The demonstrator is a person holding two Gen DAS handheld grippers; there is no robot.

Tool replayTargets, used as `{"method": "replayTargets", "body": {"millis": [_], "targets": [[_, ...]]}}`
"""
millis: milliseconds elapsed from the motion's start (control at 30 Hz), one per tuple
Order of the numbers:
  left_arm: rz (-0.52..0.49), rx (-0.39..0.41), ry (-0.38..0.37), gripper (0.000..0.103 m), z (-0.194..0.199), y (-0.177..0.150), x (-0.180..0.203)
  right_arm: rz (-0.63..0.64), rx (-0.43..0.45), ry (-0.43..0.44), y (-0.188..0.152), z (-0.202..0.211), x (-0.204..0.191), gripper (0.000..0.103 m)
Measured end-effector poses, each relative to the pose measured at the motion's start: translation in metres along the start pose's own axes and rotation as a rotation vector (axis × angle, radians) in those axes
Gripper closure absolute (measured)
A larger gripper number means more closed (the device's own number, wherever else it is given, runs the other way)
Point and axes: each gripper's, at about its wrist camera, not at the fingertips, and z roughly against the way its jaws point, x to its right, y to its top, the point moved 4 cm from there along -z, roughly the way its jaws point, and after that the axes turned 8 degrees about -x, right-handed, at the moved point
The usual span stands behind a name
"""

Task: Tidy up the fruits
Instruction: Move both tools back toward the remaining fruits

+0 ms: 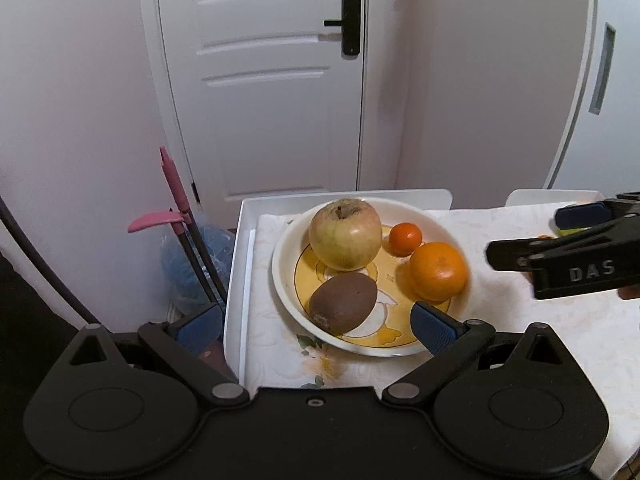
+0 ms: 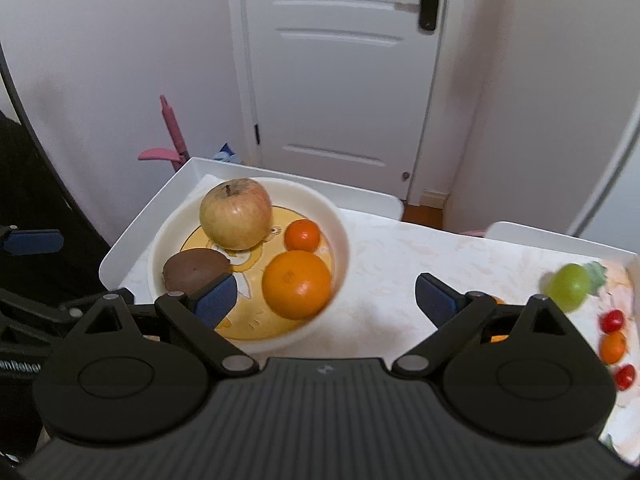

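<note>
- Now, the right claw (image 2: pixel 324 300) hangs above the counter (image 2: pixel 400 264) with its jaws spread as wide as they go and nothing between them; I judge it free for the next fruit.
- The bowl (image 2: pixel 340 232) carries four fruits: the apple (image 2: pixel 236 214) at 11 o'clock, the small mandarin (image 2: pixel 303 235) at 1 o'clock, the big orange (image 2: pixel 297 284) at 5 o'clock and the kiwi (image 2: pixel 195 270) at 8 o'clock.
- They sit close together on the yellow floor of the bowl, the apple just touching the kiwi, likely because the sloped wall rolls round things inward.
- The left claw (image 1: pixel 316 326) waits at the bowl's near rim, jaws apart and empty, one blue pad (image 1: pixel 434 330) over the rim at 5 o'clock; in my view it stands by rather than steadies anything.
- Loose fruit lies at 3 o'clock on the counter: a green fruit (image 2: pixel 568 286), blurred, two red ones (image 2: pixel 612 320) and a small orange one (image 2: pixel 613 347), well apart from the bowl.
- So the sorting looks part done.
</note>
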Motion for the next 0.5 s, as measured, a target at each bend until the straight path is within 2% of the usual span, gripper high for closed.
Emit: {"method": "replayTargets", "body": {"millis": [233,500], "targets": [[-0.008,0.044,0.002,0.001,0.022,0.000,0.020,-0.055,0.027,-0.023,-0.018,0.034,0.036,0.000],[-0.005,0.086,-0.008,0.001,0.044,0.004,0.071,-0.078,0.064,-0.046,-0.047,0.073,0.091,0.000]]}}
